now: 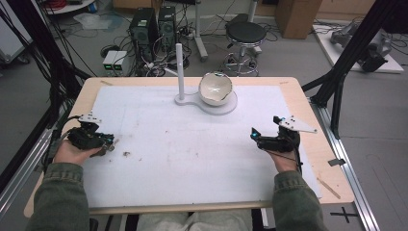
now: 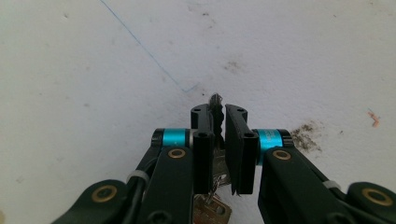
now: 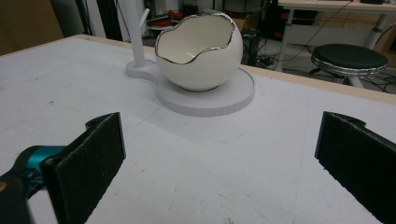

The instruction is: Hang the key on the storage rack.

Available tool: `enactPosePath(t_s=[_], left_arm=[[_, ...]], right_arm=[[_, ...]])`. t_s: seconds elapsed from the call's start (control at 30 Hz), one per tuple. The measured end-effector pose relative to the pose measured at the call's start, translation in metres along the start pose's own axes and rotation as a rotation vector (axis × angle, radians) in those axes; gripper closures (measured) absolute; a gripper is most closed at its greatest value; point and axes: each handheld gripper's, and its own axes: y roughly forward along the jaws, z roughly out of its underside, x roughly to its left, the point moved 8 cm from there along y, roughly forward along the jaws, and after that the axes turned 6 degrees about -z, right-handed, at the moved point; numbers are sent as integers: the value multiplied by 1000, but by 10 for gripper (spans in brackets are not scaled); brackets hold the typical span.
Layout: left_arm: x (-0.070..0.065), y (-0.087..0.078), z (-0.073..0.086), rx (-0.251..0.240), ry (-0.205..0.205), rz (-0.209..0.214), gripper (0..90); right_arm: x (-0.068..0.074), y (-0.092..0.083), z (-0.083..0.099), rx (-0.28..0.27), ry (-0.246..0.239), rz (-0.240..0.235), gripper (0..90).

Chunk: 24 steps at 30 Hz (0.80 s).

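My left gripper [image 1: 108, 143] lies low over the white mat at the left, held by a hand. In the left gripper view its jaws [image 2: 219, 114] are shut on a small bunch of keys [image 2: 213, 210]; one key's dark tip [image 2: 215, 100] pokes out past the pads. My right gripper [image 1: 253, 134] hovers at the right of the mat, open, with nothing between its pads [image 3: 223, 128]. It faces a white egg-shaped bowl [image 3: 200, 51] with a jagged silver rim. The bowl [image 1: 215, 89] sits on a white round stand [image 1: 230, 107] with an upright post [image 1: 179, 72].
A white mat [image 1: 183, 154] covers most of the wooden table [image 1: 327, 159]. Dirt smudges [image 1: 126, 154] mark the mat near my left gripper. A black stool [image 1: 245, 33], computer towers and cables stand on the floor beyond the far edge.
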Motion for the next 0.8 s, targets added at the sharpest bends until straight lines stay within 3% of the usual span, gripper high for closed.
enactPosePath(t_s=[0.17, 0.4, 0.43, 0.5, 0.53, 0.63, 0.8], left_arm=[[2, -10, -7, -71, -22, 7, 816], [4, -16, -9, -100, -40, -1, 816], [2, -18, -11, -104, -44, 22, 817], [2, -19, -11, -94, -39, 32, 822], [0, -24, -14, -107, -29, 35, 877], [-2, -28, -19, -126, -34, 39, 878], [-12, -36, -31, -164, -5, 45, 880]], right_arm=[[-1, 0, 0, -3, 5, 1, 6], [-1, -1, -1, -9, 11, 0, 6], [-1, -1, -1, -11, 15, 0, 6], [0, -2, -2, -14, 19, -4, 6], [0, -2, -2, -13, 20, -4, 6], [1, -4, -2, -13, 20, -4, 6], [1, -5, -2, -20, 21, -4, 5]])
